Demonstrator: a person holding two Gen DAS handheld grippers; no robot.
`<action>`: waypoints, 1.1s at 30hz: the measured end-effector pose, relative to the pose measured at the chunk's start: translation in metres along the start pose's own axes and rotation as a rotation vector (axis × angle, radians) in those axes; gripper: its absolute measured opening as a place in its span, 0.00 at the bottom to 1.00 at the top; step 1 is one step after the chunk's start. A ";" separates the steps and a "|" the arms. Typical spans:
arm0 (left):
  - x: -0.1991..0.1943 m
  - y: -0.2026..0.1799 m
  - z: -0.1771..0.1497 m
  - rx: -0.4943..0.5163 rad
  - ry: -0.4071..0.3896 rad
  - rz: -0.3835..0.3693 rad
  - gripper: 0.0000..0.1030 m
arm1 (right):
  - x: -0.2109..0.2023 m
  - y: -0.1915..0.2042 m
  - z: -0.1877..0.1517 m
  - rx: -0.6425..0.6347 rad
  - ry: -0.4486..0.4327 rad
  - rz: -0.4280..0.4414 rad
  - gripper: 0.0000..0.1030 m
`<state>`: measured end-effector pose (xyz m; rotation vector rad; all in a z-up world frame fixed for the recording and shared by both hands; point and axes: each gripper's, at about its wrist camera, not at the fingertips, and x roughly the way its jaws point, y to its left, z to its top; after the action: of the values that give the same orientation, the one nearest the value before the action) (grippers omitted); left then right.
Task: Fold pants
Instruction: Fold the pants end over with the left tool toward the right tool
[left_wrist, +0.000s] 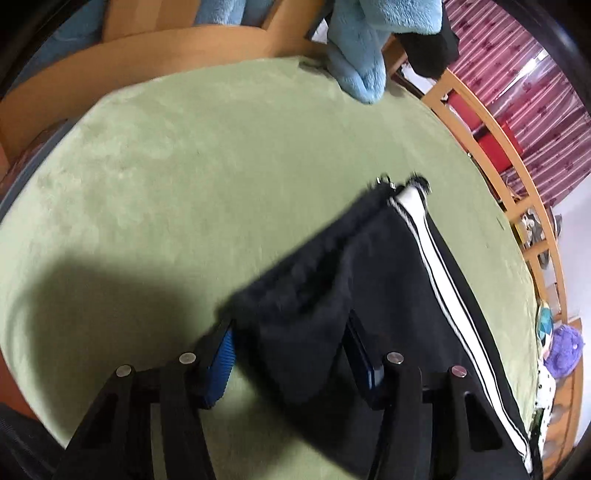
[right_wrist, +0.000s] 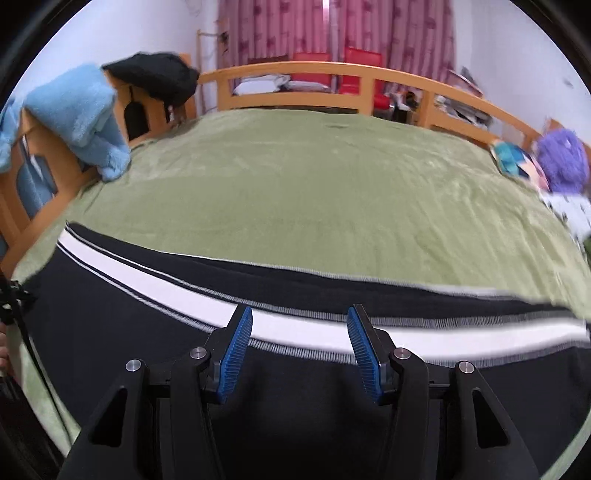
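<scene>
The pants (right_wrist: 295, 332) are lying stretched across the near part of the bed (right_wrist: 314, 192), with the bed rail (right_wrist: 332, 74) running behind. A plush blanket (right_wrist: 81, 110) is hanging over the left frame, and soft toys (right_wrist: 561, 162) are sitting at the right edge.

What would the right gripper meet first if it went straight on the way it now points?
Most likely the black pants, at the white side stripe lying between the right gripper fingertips. Its jaws are open with nothing held. How far off the cloth is cannot be told.
</scene>
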<state>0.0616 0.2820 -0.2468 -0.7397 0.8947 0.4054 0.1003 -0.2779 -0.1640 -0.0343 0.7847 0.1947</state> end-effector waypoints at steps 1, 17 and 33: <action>0.006 -0.001 0.004 0.003 0.003 0.009 0.50 | -0.004 -0.001 -0.005 0.024 0.000 0.007 0.51; -0.110 -0.117 0.013 0.412 -0.256 -0.101 0.20 | -0.038 -0.023 -0.028 0.227 -0.064 -0.017 0.51; -0.132 -0.397 -0.228 0.992 -0.031 -0.538 0.24 | -0.129 -0.133 -0.080 0.423 -0.175 -0.155 0.52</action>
<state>0.0987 -0.1584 -0.0701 -0.0274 0.7086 -0.4953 -0.0196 -0.4373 -0.1354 0.3167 0.6324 -0.1169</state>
